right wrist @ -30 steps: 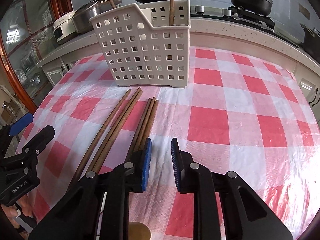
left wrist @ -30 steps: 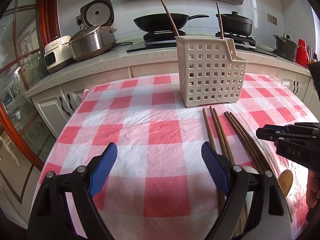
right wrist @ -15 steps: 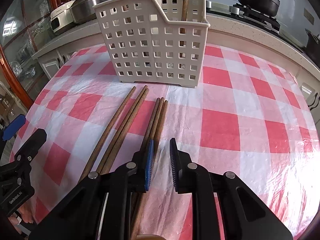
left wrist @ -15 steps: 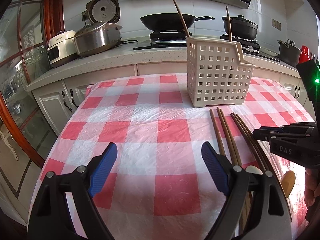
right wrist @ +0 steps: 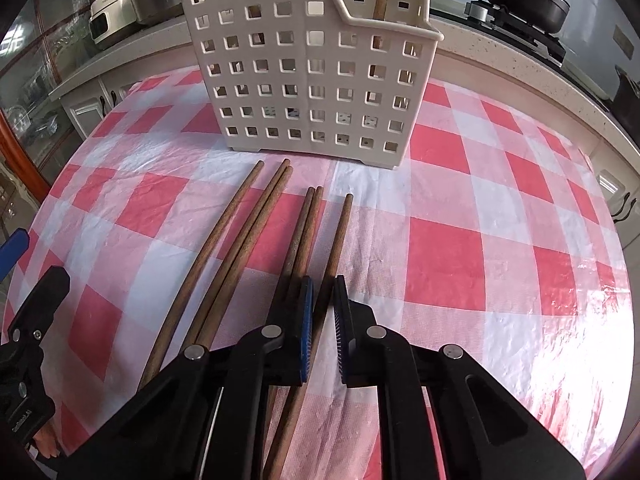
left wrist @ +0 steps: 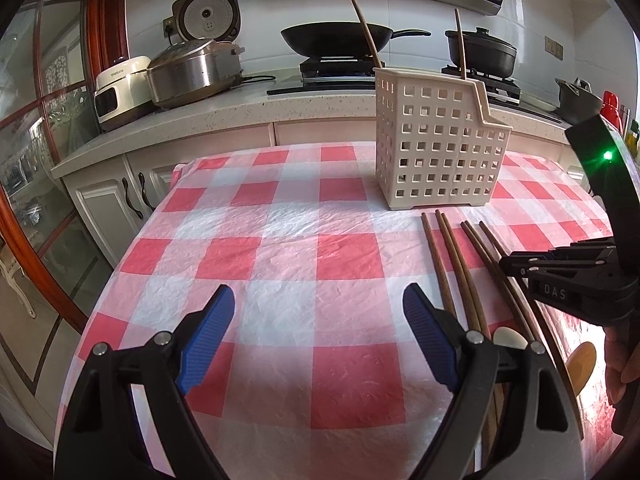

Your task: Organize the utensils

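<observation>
On the checked surface (right wrist: 460, 260), the right hand-held gripper (right wrist: 322, 320) is closing around one wooden handle (right wrist: 336, 240); the left hand-held gripper (left wrist: 320, 336) hovers wide open, empty.

Long brown matt wooden utensil handles (right wrist: 240, 240) lie on a glossy, crinkled red-and-white checked plastic cloth (right wrist: 460, 280) — beside a cream perforated smooth plastic basket (right wrist: 312, 72).

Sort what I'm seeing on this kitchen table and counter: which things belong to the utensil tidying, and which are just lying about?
Job:
- white basket, two sticks already standing inside
- wooden chopsticks loose on the checked cloth
- rightmost chopstick, between the closing fingers of the right gripper
- left gripper, open, empty

Lying about:
- wok
- black pot
- rice cooker
</observation>
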